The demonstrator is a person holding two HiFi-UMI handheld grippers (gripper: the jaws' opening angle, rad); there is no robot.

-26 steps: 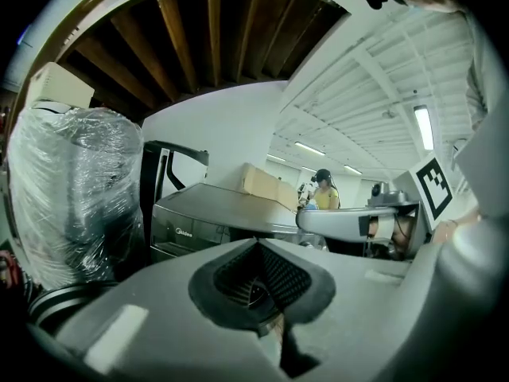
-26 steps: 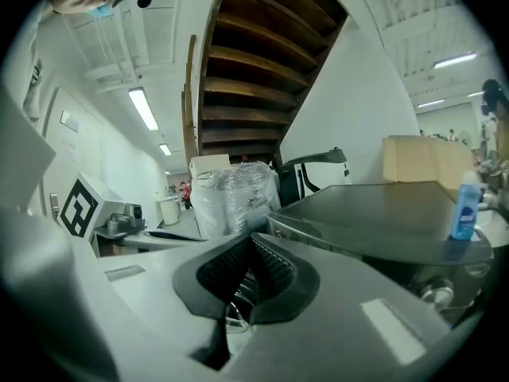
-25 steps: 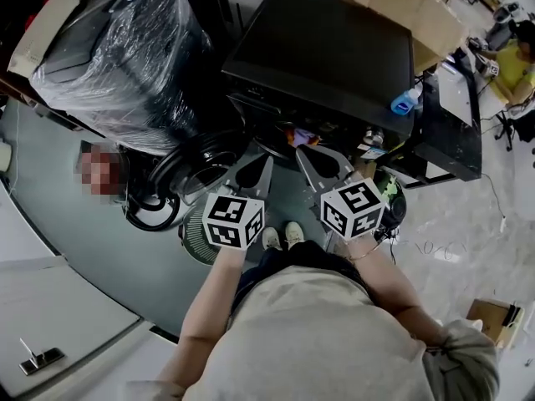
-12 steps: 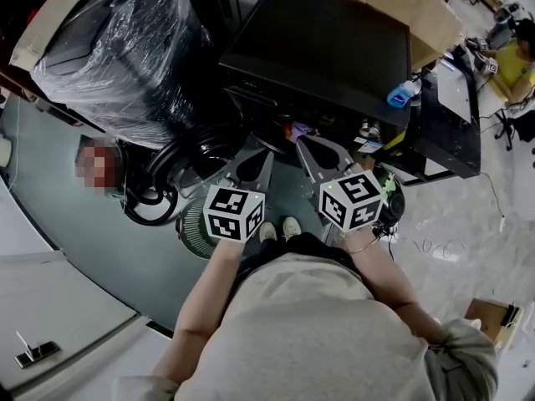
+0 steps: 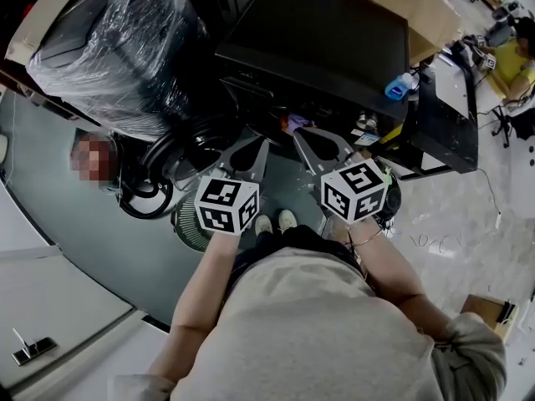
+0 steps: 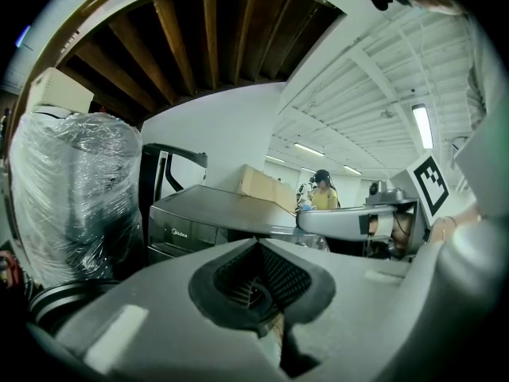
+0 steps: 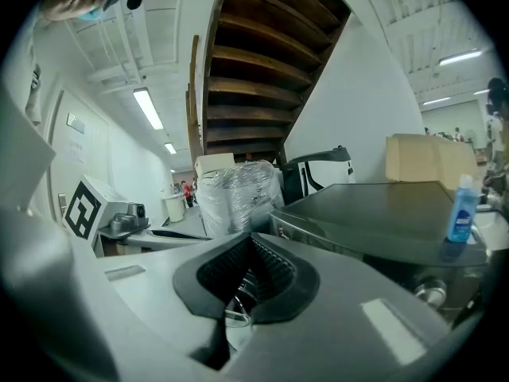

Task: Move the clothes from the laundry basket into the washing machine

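Left gripper (image 5: 254, 150) and right gripper (image 5: 304, 140): jaws pressed together, nothing between them. Both point at the washer (image 5: 322, 44). The basket (image 5: 187, 226) lies below the left gripper.

The right gripper (image 7: 250, 245) has its jaws closed tip to tip, the dark ribbed pads bowed around a small hollow with no cloth in it. Beyond them to the right is the washer's (image 7: 382, 213) dark top, with a blue bottle (image 7: 461, 209) standing near its right end and a cardboard box (image 7: 421, 159) behind. A plastic-wrapped bundle (image 7: 238, 193) stands straight ahead under wooden beams (image 7: 262, 54). A marker cube (image 7: 82, 208) shows at the left.
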